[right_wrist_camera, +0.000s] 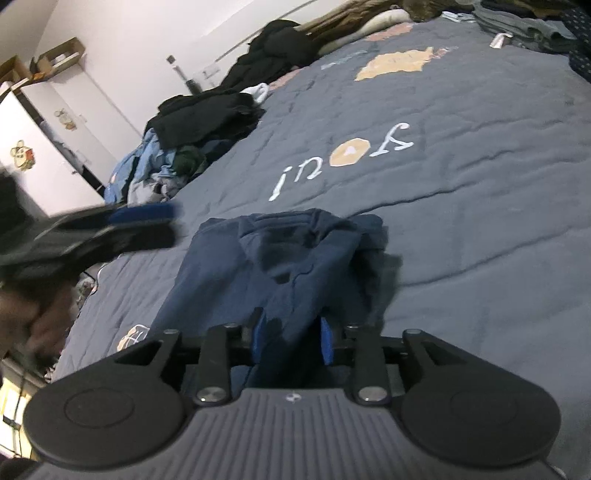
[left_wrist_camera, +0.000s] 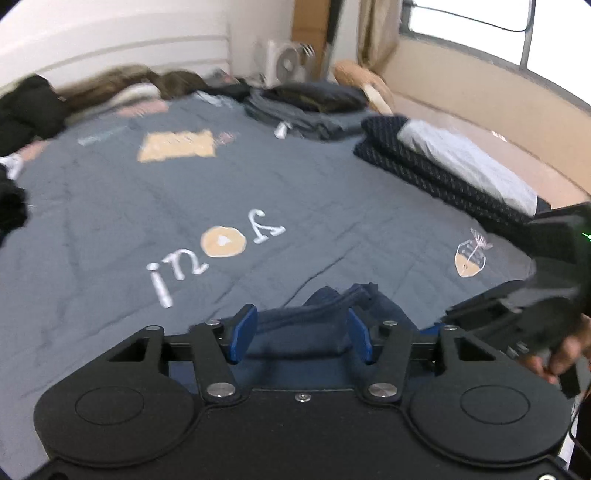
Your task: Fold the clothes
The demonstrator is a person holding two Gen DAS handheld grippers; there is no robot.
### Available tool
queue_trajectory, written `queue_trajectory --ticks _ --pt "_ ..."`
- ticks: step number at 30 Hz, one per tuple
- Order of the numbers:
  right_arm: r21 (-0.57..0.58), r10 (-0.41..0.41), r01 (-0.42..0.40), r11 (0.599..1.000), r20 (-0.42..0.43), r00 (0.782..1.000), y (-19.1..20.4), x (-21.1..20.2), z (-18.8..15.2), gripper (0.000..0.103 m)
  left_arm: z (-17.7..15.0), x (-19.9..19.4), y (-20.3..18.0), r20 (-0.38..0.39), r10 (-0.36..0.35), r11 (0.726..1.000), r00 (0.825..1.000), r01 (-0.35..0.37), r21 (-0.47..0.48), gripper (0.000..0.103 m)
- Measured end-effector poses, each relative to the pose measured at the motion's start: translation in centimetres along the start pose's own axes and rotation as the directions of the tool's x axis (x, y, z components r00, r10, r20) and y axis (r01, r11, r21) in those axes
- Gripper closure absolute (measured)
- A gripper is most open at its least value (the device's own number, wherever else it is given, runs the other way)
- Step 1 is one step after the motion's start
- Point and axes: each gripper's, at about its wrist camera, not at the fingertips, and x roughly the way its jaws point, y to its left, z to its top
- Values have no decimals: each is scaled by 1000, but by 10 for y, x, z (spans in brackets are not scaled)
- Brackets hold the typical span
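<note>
A bed under a grey quilt fills the room. A navy garment lies rumpled at its near edge: soft, light and floppy, best taken by a hem or seam. The right gripper is clamped on its cloth; the left gripper stands apart around a fold. Folded stacks sit at the far corner and a loose pile along the left edge, both well clear.

Daylight enters through the window at one o'clock in the left wrist view, blown out to plain white. The grey bedspread is evenly and softly lit, with only faint shadows in its creases. Both views bend strongly toward dark rounded corners. Motion blur smears the far clothes and fan, and in the right wrist view the left tool at nine o'clock.
</note>
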Motion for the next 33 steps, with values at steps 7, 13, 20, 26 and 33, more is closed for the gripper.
queue_trajectory --ticks 7,13,20,26,33 --pt "1 19 -19 1000 -15 1000 -5 4 -2 69 -4 56 -2 -139 -43 995 989 55 86 53" --pt "-10 28 -28 1000 23 999 -5 2 -2 86 3 72 7 -152 -112 992 982 118 33 95" --pt "2 -17 17 1000 34 999 -9 1 2 93 4 63 12 -62 -33 998 998 30 -49 87" --pt "7 1 -1 1000 -66 998 -9 -1 -3 88 -16 3 5 64 58 984 996 -46 -174 54" --pt "-7 5 -5 1000 -55 998 4 -24 -14 85 -61 -77 -19 192 156 934 969 -81 -348 54"
